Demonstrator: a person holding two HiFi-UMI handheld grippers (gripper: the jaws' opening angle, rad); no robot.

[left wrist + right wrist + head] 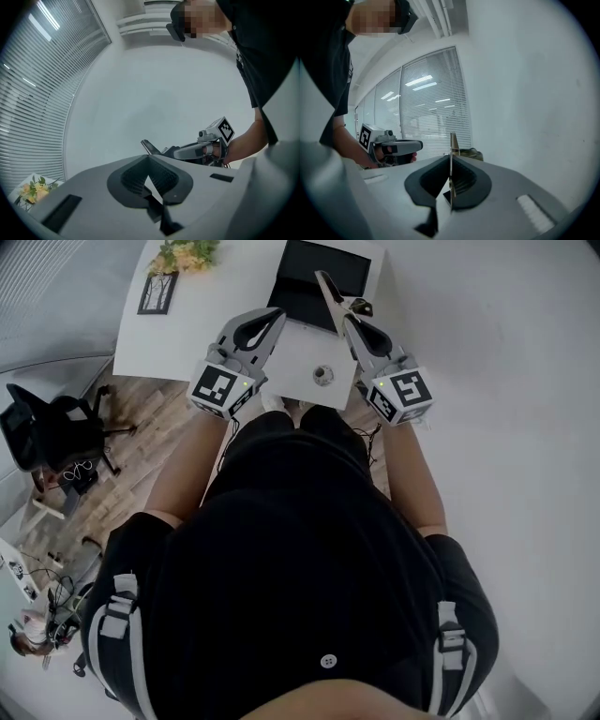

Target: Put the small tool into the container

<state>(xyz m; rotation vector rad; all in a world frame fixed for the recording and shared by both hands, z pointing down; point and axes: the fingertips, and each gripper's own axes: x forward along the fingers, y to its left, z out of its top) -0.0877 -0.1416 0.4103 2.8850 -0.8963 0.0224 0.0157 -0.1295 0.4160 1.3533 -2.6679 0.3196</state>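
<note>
Transfer stage, judging by the layout: the small tool (452,142), a thin flat blade seen edge-on, is clamped between the fingers (464,176) of the right gripper (450,161), with its tip sticking out past them. In the head view it shows as a pale pointed strip in the air over the table (187,334), above the near edge of the dark rectangular container (314,282), which sits toward the far right corner. Whether that dark thing is a tray or a box is hard to tell. An olive bit beside the blade may be part of the tool, unclear. The left gripper (149,161) has its fingers pressed together at the tips with nothing between them. It is held up beside the right one and looks idle. A small round object (323,376) lies on the table close to the near edge, apart from both grippers. Flowers (187,254) and a frame (157,292) sit at the far left corner. Done: the pickup, tool off the table. Left: lower it into the container and let go, and nothing shows it inside yet.
</note>
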